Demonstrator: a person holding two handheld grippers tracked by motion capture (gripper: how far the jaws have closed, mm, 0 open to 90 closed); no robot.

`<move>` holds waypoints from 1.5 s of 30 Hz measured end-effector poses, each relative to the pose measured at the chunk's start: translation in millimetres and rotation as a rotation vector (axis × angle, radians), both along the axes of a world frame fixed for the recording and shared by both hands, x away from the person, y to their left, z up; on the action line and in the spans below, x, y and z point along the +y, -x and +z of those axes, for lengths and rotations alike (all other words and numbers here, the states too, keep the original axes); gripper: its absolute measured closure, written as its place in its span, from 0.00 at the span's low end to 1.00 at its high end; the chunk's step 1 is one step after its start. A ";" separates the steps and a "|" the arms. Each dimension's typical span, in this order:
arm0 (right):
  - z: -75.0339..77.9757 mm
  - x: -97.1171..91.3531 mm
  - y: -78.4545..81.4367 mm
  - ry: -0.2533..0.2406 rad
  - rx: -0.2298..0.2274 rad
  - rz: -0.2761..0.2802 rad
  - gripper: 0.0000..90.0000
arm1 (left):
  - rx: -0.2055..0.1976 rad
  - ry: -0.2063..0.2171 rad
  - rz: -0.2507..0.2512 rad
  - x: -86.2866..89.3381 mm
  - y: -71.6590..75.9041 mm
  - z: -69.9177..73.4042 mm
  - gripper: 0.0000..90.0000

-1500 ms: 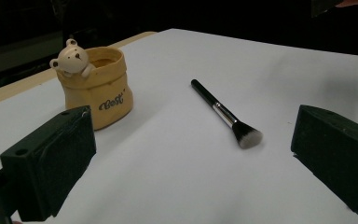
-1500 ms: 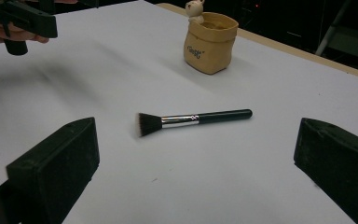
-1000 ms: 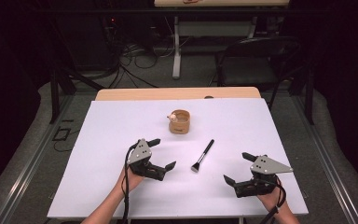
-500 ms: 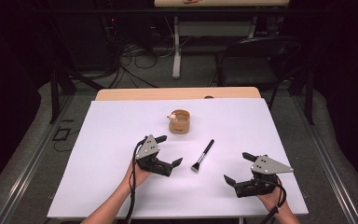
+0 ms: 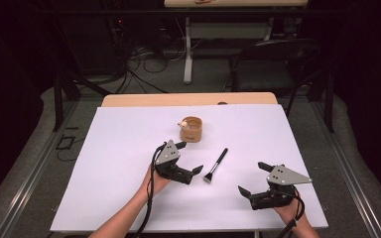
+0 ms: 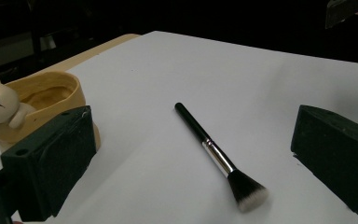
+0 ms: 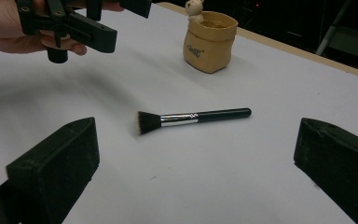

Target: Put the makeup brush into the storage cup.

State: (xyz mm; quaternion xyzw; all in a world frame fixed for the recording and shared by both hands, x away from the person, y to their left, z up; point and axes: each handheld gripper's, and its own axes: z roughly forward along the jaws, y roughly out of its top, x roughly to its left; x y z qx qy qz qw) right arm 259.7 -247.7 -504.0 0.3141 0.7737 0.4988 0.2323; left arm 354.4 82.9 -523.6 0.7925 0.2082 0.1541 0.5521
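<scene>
The makeup brush [image 5: 216, 165] lies flat on the white bench [image 5: 119, 148], a little nearer the person's edge than the middle. Its black handle points away and to the right; its bristles point toward the person and to the left. Nothing touches it, and bare white surface shows on every side of it in all 3 views.

The left tool [image 5: 188, 161] is just beside the bristle end, raised slightly above the bench, its jaws spread wide with nothing between them. In the left gripper view the brush [image 6: 220, 158] sits in the open gap between the 2 black jaws, clear of both.

Behind the brush, well apart from its handle tip, a tan pot [image 5: 192, 128] stands upright with a small bear figure [image 5: 182, 124] at its rim. In the left gripper view the pot [image 6: 51, 100] sits close behind the left-hand jaw.

The right tool [image 5: 254, 178] rests low near the bench's front right corner, well apart from the brush, its jaws also wide and holding nothing. From the right gripper view the brush [image 7: 193, 117] lies crosswise ahead, with open bench between it and both jaws.

A wooden strip [image 5: 188, 99] runs along the far edge of the white sheet. A chair [image 5: 273, 62] stands on the floor beyond the bench.
</scene>
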 end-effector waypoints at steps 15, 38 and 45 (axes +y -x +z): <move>-0.2 0.3 -0.2 0.000 0.003 0.005 0.00 | 0.023 -0.013 -0.010 -18.0 -6.6 -0.8 0.00; -0.7 0.1 -0.5 -0.003 0.009 0.011 0.00 | 0.202 -0.201 0.016 -54.9 -19.3 2.2 0.00; -0.6 0.0 -0.2 -0.001 0.008 0.013 0.00 | 0.335 -0.276 0.033 -66.7 -29.8 4.8 0.04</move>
